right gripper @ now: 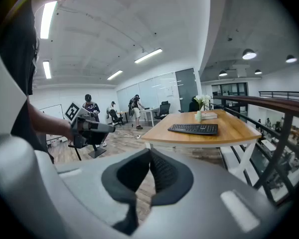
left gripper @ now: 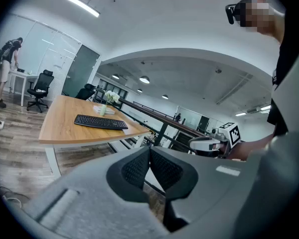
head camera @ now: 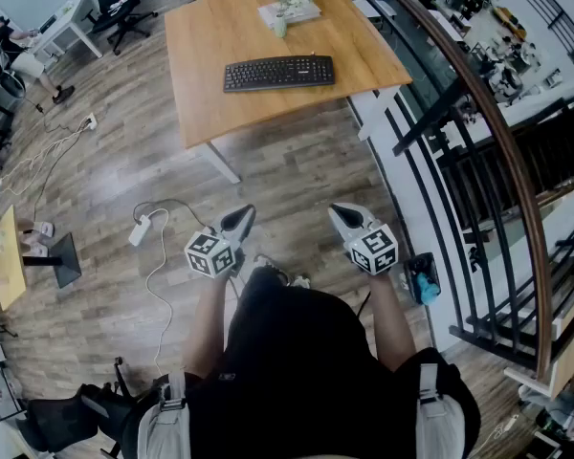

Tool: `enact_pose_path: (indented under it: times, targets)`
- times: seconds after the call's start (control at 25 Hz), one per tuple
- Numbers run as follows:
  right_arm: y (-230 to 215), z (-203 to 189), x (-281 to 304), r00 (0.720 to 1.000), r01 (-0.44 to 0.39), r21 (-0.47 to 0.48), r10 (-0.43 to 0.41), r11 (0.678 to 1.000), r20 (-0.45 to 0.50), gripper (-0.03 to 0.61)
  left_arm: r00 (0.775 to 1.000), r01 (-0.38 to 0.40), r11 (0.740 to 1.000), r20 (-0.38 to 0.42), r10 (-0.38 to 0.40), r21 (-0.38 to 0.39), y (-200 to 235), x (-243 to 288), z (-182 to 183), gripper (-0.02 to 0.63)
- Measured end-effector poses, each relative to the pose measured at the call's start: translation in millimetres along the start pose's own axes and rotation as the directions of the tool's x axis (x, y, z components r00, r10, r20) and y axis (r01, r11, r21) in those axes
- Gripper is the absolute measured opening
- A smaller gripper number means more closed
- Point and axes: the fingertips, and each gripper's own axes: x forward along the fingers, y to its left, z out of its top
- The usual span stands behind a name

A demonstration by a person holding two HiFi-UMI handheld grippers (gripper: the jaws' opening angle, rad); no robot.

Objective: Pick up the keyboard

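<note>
Both grippers, left gripper (head camera: 241, 220) and right gripper (head camera: 342, 215), held low with jaws closed, empty; keyboard (head camera: 278, 73) lies well ahead on bench (head camera: 210, 103), unreached.

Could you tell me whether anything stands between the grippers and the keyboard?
Nothing visible does. Only floor lies between the left gripper, the right gripper and the table; the keyboard lies toward its near edge, the vase behind it.

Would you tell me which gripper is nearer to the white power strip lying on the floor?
Left. In the head view, the left gripper is just to the right of the power strip, apart from it. The right gripper is farther right, beyond the left one.
</note>
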Motion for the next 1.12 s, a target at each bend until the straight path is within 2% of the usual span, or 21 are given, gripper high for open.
enact_pose_path:
  times: [0.28,0.56,0.84,1.12]
  targets:
    - [4.7,-6.1,3.5,1.000,0.005,-0.004,-0.005,1.000,-0.021,0.003,1.000,-0.010,1.000,-0.021,0.010,-0.018,5.9,-6.9,-8.7,0.014]
    - [10.5,6.8,13.9,1.000,-0.012,-0.029,0.012,0.999,-0.015,0.003,1.000,-0.016,1.000,0.008,0.016,0.004,12.2,-17.4,10.6,0.014]
    - [18.4,8.0,11.3,1.000,-0.009,-0.020,0.009,1.000,0.005,0.003,1.000,-0.008,1.000,0.006,0.008,0.021,6.1,-23.0,11.0,0.014]
    - [21.0,-0.4,0.8,1.000,-0.007,-0.010,0.007,1.000,0.001,0.003,0.999,-0.035,0.999,0.015,0.035,0.010,2.0,-30.7,4.9,0.014]
